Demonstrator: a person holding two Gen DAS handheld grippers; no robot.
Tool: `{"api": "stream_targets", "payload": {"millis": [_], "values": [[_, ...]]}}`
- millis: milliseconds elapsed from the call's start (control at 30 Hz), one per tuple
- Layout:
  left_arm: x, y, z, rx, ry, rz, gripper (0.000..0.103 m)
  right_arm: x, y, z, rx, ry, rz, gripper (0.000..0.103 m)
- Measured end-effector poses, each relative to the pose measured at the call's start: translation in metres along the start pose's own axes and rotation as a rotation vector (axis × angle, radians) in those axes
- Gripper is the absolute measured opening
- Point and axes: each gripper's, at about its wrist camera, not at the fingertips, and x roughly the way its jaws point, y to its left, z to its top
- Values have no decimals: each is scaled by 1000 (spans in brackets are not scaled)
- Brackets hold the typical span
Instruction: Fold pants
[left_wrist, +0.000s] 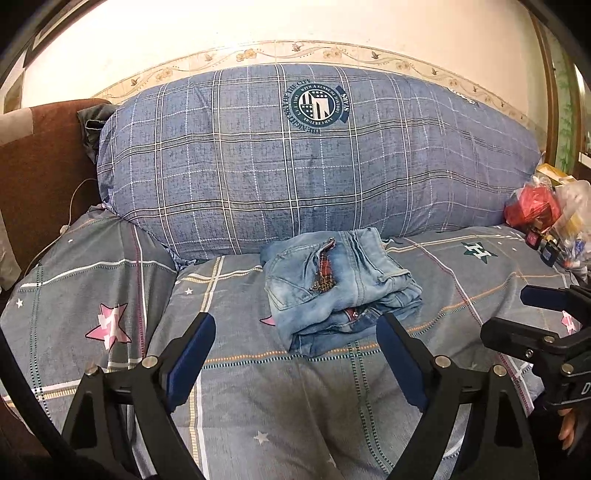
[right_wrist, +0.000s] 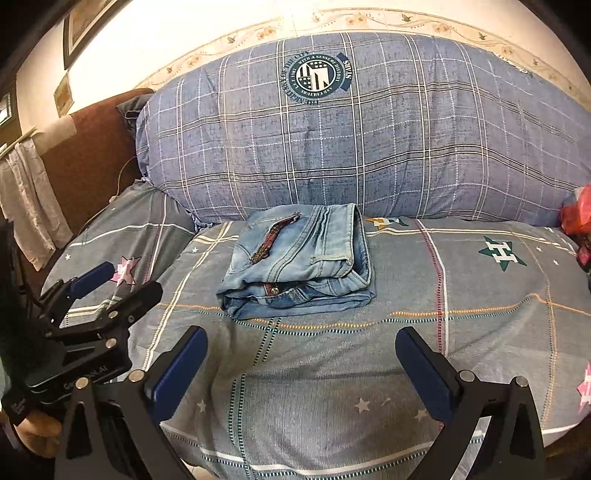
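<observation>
Light blue jeans (left_wrist: 338, 286) lie folded in a compact stack on the grey star-patterned bed sheet (left_wrist: 295, 398), just in front of the big pillow; they also show in the right wrist view (right_wrist: 299, 262). My left gripper (left_wrist: 295, 332) is open and empty, held back just short of the stack's near edge. My right gripper (right_wrist: 301, 347) is open and empty, a little before the stack. Each gripper shows in the other's view: the right one at the right edge (left_wrist: 517, 314), the left one at the left (right_wrist: 122, 284).
A large blue plaid pillow (left_wrist: 314, 158) stands behind the jeans. A brown headboard (left_wrist: 40, 173) and a white cable (left_wrist: 72, 206) are at the left. Plastic bags with red items (left_wrist: 546, 214) sit at the right edge of the bed.
</observation>
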Motion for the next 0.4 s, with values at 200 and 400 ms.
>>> {"api": "stream_targets", "payload": {"millis": [200, 400], "values": [[-4, 6, -7, -40, -19, -5, 89, 0, 3, -6, 1, 24, -4, 103], [5, 9, -12, -51, 22, -9, 89, 4, 6, -9, -2, 34, 10, 103]]}}
